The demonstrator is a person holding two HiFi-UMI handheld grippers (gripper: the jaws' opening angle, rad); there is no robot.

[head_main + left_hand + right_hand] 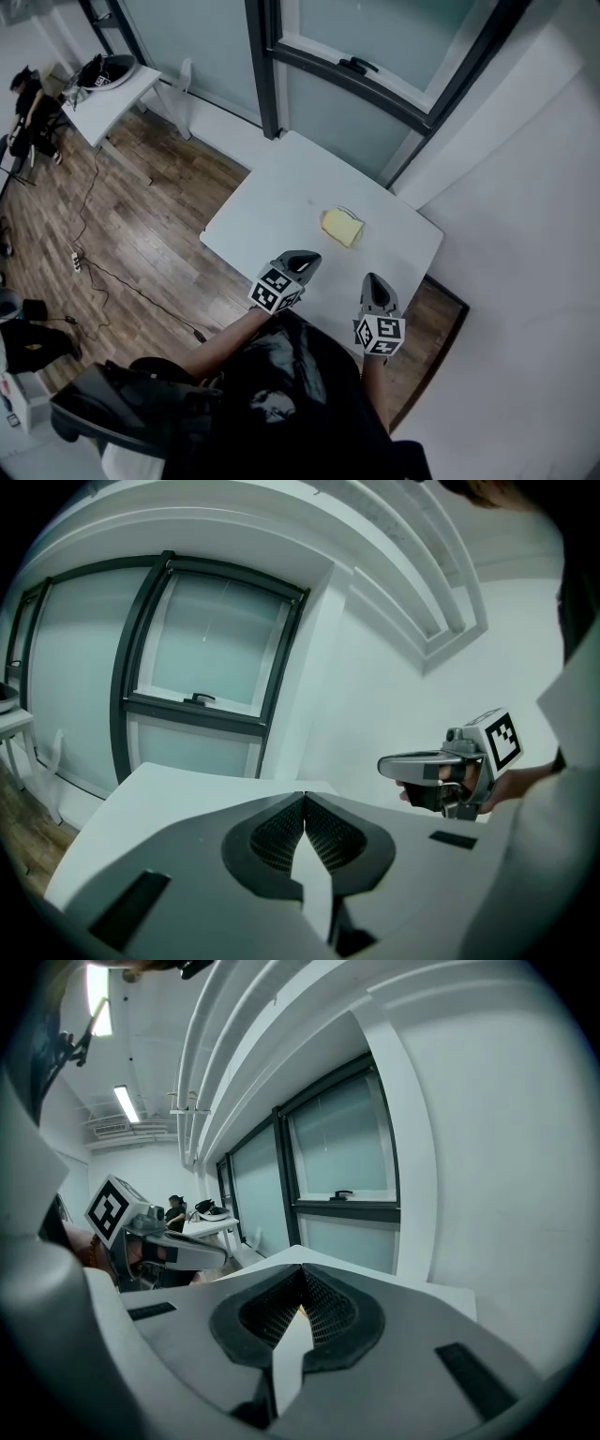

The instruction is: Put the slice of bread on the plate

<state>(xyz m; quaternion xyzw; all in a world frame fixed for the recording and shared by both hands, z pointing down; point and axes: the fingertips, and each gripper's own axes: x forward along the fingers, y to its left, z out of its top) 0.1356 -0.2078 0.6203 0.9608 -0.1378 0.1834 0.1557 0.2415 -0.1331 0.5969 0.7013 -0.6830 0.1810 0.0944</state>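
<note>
A pale yellow slice of bread lies near the middle of the square white table, well ahead of both grippers. A faint curved line shows at its far edge, but I cannot tell whether that is a plate. The grey left gripper hovers over the table's near side with its jaws pressed together and nothing between them. The grey right gripper beside it is likewise closed and empty. Only white tabletop lies between them and the bread. Behind the table stands a dark-framed window, with a white wall to the right. On the wooden floor runs a black cable, and a second white table stands far left
</note>
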